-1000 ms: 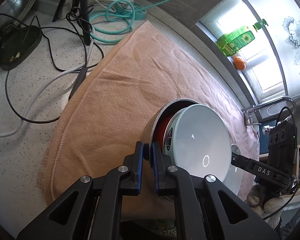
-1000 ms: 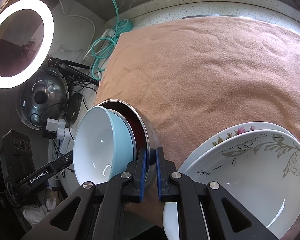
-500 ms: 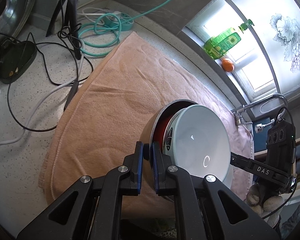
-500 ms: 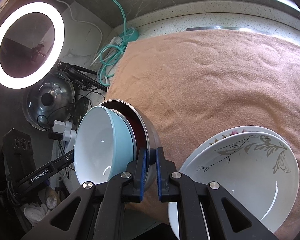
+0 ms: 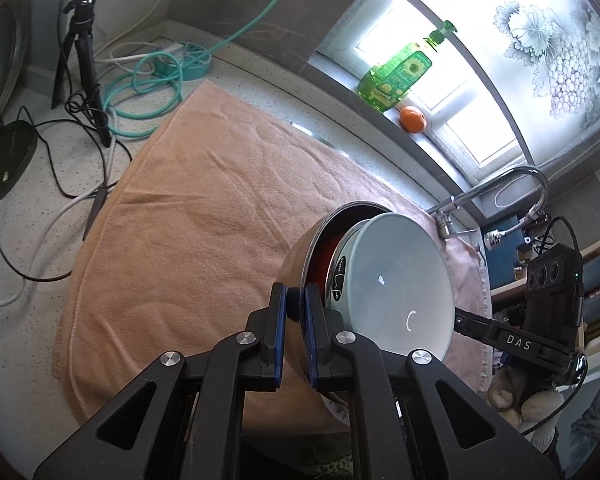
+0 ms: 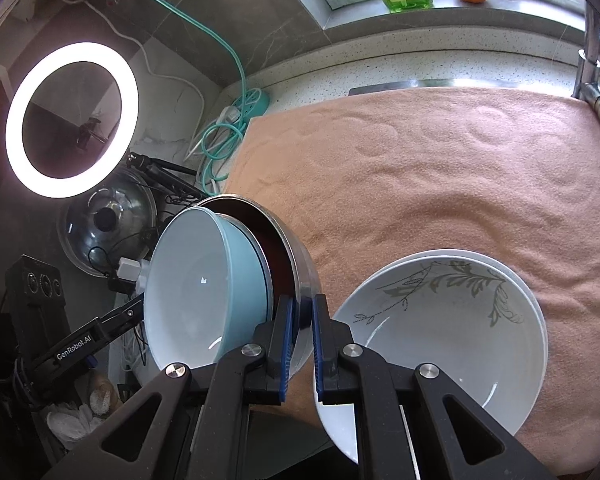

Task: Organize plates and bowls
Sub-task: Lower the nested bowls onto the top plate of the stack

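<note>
A nested stack hangs tilted above the peach towel (image 5: 204, 216): a steel bowl (image 5: 300, 256) outside, a dark red bowl inside it, and a pale blue bowl (image 5: 396, 280) innermost. My left gripper (image 5: 296, 320) is shut on the steel bowl's rim. My right gripper (image 6: 302, 328) is shut on the opposite rim of the same steel bowl (image 6: 300, 264), with the blue bowl (image 6: 196, 288) to its left. White plates with a leaf pattern (image 6: 444, 320) are stacked on the towel (image 6: 440, 168) just right of my right gripper.
A ring light (image 6: 70, 120) on a tripod (image 5: 84, 52), a pot lid (image 6: 104, 224), black cables and a teal cord (image 5: 148, 80) lie left of the towel. A faucet (image 5: 500, 188) stands at the right. A green bottle (image 5: 396, 76) and an orange (image 5: 412, 119) sit on the windowsill.
Both grippers have risen with the bowl stack, which now hangs higher above the towel. The grips have not changed.
</note>
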